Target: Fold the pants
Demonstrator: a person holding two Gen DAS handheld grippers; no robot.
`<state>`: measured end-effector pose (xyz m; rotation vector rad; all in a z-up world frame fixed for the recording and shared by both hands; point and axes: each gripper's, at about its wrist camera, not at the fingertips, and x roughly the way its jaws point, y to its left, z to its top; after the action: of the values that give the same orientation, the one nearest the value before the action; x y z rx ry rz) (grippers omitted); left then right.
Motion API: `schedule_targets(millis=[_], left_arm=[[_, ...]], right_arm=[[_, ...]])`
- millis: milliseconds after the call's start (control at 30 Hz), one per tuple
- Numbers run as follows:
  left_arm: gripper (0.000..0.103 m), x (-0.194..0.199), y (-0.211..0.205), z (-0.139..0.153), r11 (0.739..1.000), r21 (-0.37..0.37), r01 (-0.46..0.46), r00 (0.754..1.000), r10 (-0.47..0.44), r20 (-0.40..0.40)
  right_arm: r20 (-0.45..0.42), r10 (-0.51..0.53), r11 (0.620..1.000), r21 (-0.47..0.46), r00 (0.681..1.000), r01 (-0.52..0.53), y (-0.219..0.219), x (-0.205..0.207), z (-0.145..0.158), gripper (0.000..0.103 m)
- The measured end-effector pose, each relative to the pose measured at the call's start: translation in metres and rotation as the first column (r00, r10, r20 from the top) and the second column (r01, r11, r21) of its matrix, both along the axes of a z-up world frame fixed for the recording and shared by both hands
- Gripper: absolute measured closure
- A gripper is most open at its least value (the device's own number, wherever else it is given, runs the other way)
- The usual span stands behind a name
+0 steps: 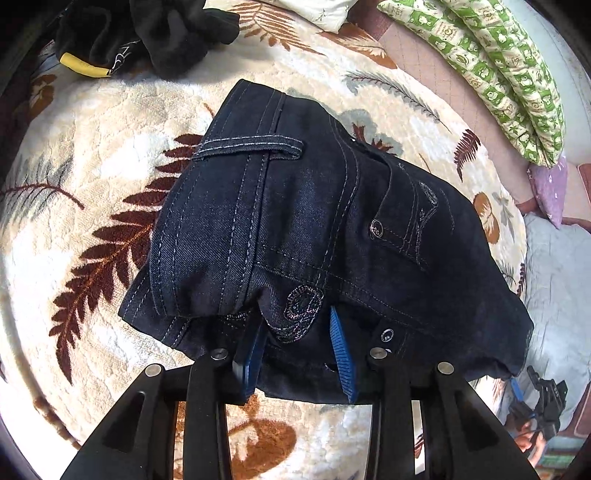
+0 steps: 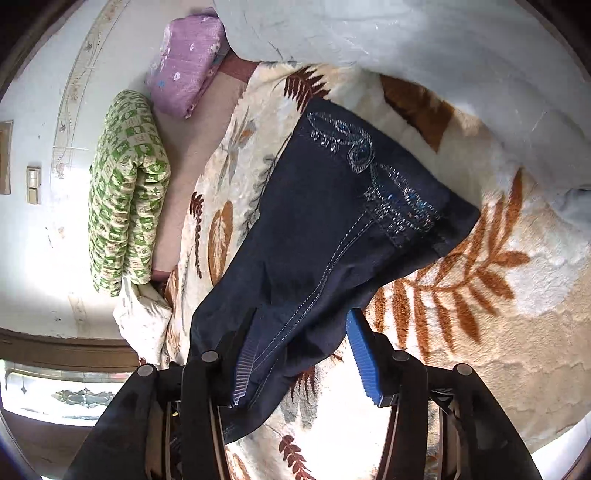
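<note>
- Left wrist view: the left gripper (image 1: 297, 345) is pointing steeply down at the pants (image 1: 314, 221), dark denim bunched into a thick bundle on the leaf-print blanket (image 1: 92, 221).
- The waistband end is lying right at the tips, and the rest of the bundle is running away ahead of the tool and off to its right.
- A lump of denim with a stitched button tab is sitting between the blue pads (image 1: 341, 354); the jaws are narrowed around it, but whether they are truly pinching is hard to call.
- A black garment (image 1: 147, 33) is lying well ahead to the left, clear of the work.
- Right wrist view: the right gripper (image 2: 306, 362) is standing with jaws apart. Denim is draping over the left-side pad, while the right-side pad is hanging bare over the blanket, so nothing is clamped.
- The leg is stretching away ahead of this tool, embroidered end farthest off.
- Judging by that, the left hand is the one better placed to carry the fold; the right needs to close first.
</note>
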<state>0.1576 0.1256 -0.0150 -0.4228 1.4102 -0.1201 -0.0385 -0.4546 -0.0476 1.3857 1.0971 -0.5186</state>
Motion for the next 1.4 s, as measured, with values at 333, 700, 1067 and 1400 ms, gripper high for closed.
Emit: schedule_targets(millis=[333, 700, 1067, 1400], left_arm=[[0.083, 0.013, -0.013, -0.006, 1.0, 0.019, -0.014, 0.999, 0.014, -0.029], [0.089, -0.033, 0.0, 0.0, 0.998, -0.057, -0.009, 0.999, 0.007, -0.032], [0.085, -0.053, -0.002, -0.006, 0.998, -0.014, 0.068, 0.997, -0.068, -0.038], [0.069, -0.101, -0.018, 0.051, 0.976, 0.114, 0.186, 0.973, -0.198, 0.114]], right_arm=[[-0.124, -0.03, 0.999, -0.039, 0.992, 0.025, 0.004, 0.041, -0.044, 0.1], [0.001, 0.16, 0.978, -0.136, 0.987, -0.158, -0.003, 0.026, -0.007, 0.1], [0.01, 0.072, 0.994, -0.077, 0.997, -0.071, -0.017, -0.038, 0.006, 0.08], [-0.08, -0.043, 0.973, -0.229, 0.996, 0.024, -0.072, -0.012, 0.011, 0.042]])
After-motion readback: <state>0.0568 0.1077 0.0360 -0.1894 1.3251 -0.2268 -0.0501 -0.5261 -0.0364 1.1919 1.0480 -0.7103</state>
